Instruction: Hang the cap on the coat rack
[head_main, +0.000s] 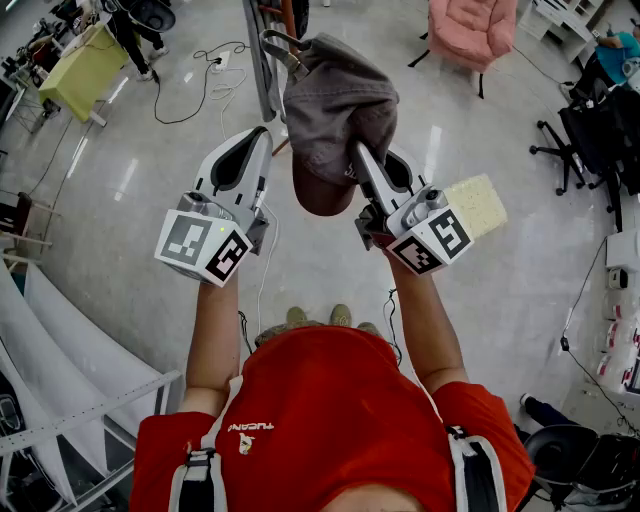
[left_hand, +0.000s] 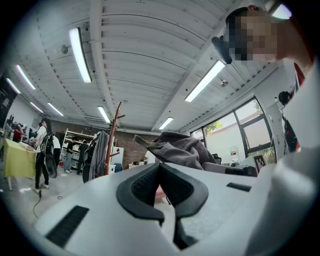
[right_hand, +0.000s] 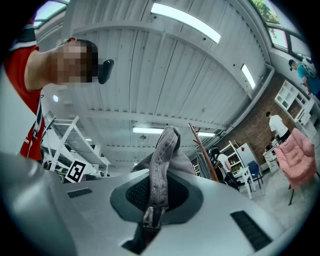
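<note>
A grey cap (head_main: 335, 110) hangs raised in front of me, crown up and brim down. My right gripper (head_main: 358, 152) is shut on its back strap; in the right gripper view the strap and buckle (right_hand: 159, 175) run between the pads. My left gripper (head_main: 258, 138) is just left of the cap, jaws together with nothing between them, and the cap (left_hand: 181, 147) shows beyond its tips (left_hand: 159, 167). The wooden coat rack (left_hand: 113, 137) stands ahead, a jacket hanging on it. It shows behind the cap (head_main: 272, 45) in the head view and to the right (right_hand: 205, 150) in the right gripper view.
A pink armchair (head_main: 470, 30) stands at the far right and a yellow table (head_main: 85, 65) at the far left. Cables (head_main: 200, 90) trail on the floor. Black office chairs (head_main: 590, 140) are at the right, white shelving (head_main: 60, 400) at my lower left. People stand near the rack (left_hand: 45, 150).
</note>
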